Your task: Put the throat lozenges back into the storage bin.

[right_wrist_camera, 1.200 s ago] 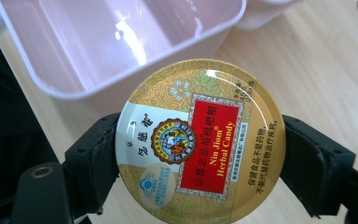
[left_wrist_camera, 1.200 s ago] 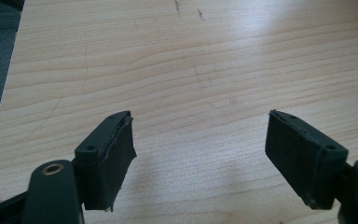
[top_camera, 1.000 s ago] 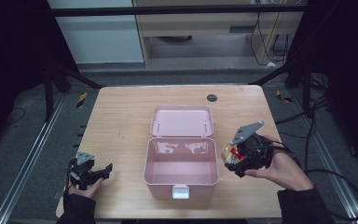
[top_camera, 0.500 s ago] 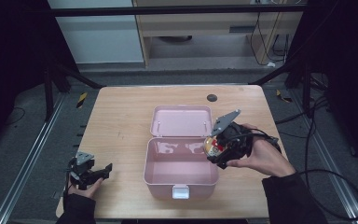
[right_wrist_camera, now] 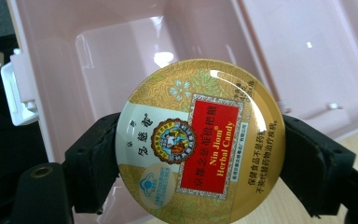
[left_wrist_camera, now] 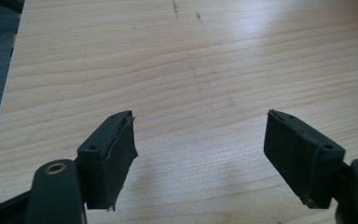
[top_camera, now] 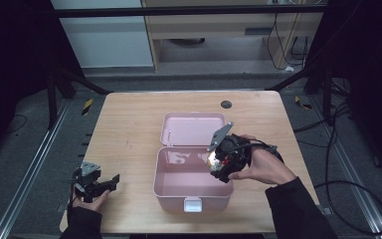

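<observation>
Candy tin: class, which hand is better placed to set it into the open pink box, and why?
The right. Its gripper already clamps the candy tin above the pink box. The left gripper sits open over bare table, away from the box.

- A light wooden table (top_camera: pixel 129 129) is carrying everything.
- An open pink box (top_camera: pixel 191 186) is sitting near its front edge.
- A dark round spot (top_camera: pixel 226 104) is showing near its far edge.

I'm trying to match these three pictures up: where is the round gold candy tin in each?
High view: candy tin right of centre, over the pink box's right edge.
Left gripper view: bare wooden table.
Right gripper view: centre, clamped between the jaws.
Shared landmark: the pink box.
</observation>
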Demonstrator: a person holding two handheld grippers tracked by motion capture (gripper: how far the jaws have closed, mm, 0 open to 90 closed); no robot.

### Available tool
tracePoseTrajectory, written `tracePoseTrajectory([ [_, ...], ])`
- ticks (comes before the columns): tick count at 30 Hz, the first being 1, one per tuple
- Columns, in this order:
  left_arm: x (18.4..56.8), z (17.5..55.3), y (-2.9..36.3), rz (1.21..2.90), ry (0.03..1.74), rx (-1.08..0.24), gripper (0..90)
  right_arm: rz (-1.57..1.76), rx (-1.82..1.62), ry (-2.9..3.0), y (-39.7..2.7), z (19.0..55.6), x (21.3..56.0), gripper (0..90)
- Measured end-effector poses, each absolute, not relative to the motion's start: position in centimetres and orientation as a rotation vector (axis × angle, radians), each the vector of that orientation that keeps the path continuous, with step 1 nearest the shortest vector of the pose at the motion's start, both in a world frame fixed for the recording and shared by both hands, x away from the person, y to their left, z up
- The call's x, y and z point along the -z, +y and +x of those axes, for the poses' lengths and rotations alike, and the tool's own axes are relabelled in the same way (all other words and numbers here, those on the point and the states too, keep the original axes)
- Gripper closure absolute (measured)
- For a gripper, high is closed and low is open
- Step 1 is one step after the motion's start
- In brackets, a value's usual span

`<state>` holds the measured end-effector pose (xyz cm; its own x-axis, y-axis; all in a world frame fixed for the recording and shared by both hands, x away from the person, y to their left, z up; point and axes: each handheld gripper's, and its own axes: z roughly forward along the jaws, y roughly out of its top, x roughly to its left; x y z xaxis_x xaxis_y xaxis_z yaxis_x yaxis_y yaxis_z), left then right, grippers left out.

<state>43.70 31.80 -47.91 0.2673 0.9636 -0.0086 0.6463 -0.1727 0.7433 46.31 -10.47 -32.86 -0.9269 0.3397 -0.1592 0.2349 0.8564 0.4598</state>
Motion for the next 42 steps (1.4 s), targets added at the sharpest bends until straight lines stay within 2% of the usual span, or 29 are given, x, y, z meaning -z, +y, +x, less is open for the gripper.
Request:
tracePoseTrajectory([
  [20, 47.9, 43.7, 31.8, 1.901, 1.451, -0.637, 24.5, 0.407, -0.548, 2.882, -9.6, 46.8, 37.2, 20.5],
  [42, 47.9, 43.7, 31.8, 1.905, 1.450, -0.634, 24.9, 0.370, -0.473, 2.941, -9.2, 47.4, 38.9, 20.3],
])
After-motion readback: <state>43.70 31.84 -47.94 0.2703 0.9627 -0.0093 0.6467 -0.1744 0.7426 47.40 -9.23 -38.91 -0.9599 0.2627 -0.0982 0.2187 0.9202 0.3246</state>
